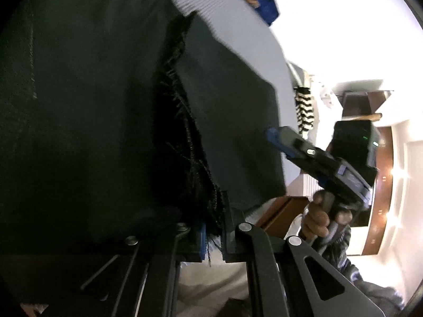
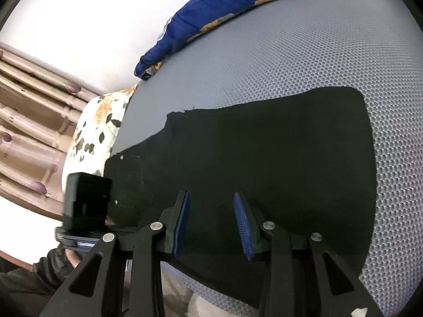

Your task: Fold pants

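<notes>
Both grippers are on the pants right now. Left gripper (image 1: 212, 233) is pinched tight on a frayed, thready edge of the fabric, with loose black threads hanging out between the blue pads. Right gripper (image 2: 211, 224) has its jaws spread partway, and the dark cloth runs under and between the two blue ribbed pads (image 2: 244, 227), but I can't say the pads are actually pressing on anything.

Biggest thing in the shot is the grey mat (image 2: 304, 58) with that honeycomb dimple texture, covering the surface I'm working on. The pants (image 2: 264, 153) are lying mostly flat on it, a wide black slab of cloth with a rounded corner at the far right and a ragged edge on the far left. From my left wrist camera the same cloth looks like two layers meeting along a fuzzy raw seam (image 1: 182, 111) that runs straight down into my left jaws.

Past the far edge of the mat there's a blue blanket (image 2: 211, 18) with orange flower prints, bunched up. Off the left side of the mat is a white pillow (image 2: 97, 124) with an orange and dark leaf pattern.

In the left wrist view I can also see my right hand (image 1: 321, 218) wrapped around the other gripper's handle.
</notes>
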